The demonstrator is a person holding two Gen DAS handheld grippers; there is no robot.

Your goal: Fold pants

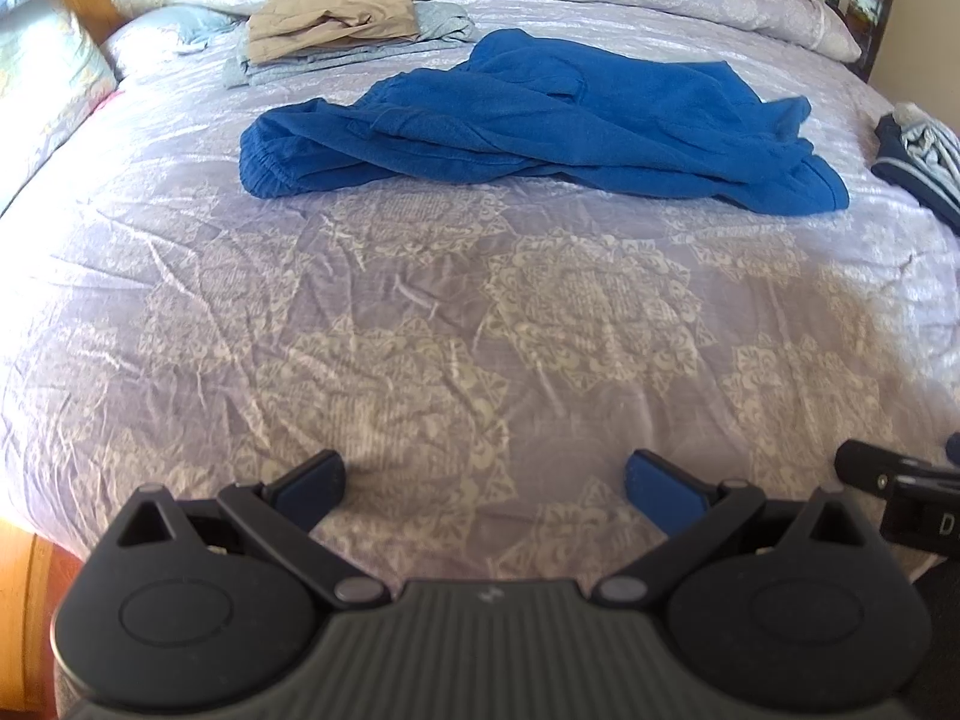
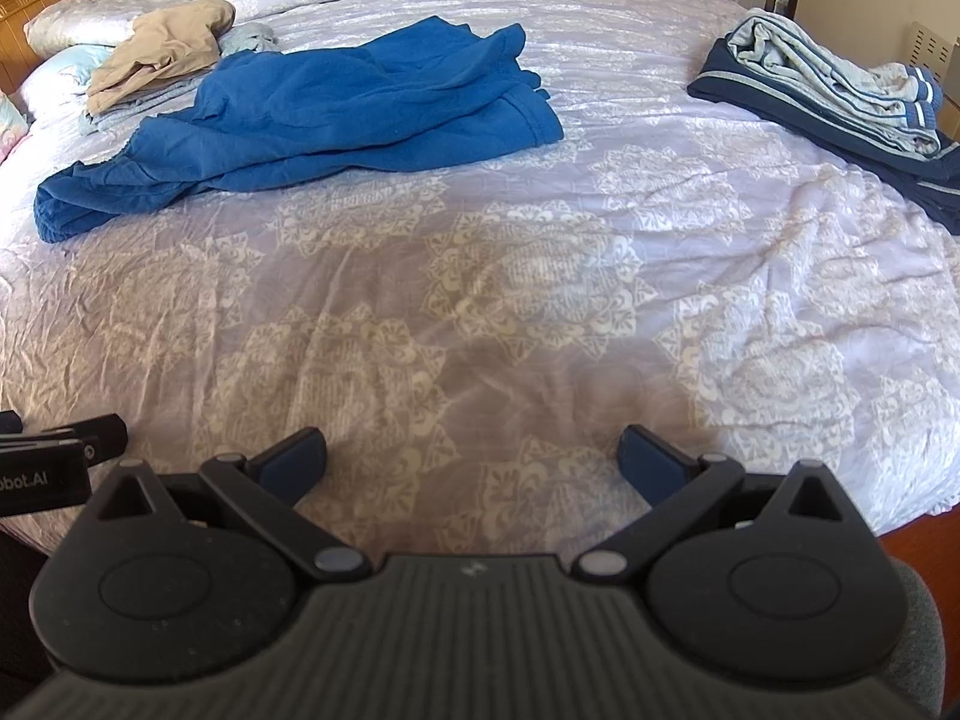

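Black-framed, blue-padded, the left gripper [image 1: 486,480] and right gripper [image 2: 474,459] hover with jaws spread and empty over the near lilac patterned bedspread [image 2: 480,312], while farther off the crumpled blue fleece pants [image 1: 528,120] lie soft, light and floppy, best pinched at the elastic waistband [image 1: 264,165].

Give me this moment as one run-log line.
stage: pre-grasp | left gripper: open, empty, over bedspread | right gripper: open, empty | blue pants: crumpled, unfolded, mid-bed | tan folded stack: beyond pants

Pants [image 1: 540,120] lie mid-bed [image 1: 420,330], folded pile [image 1: 336,18] behind-left, garments [image 2: 840,96] right.
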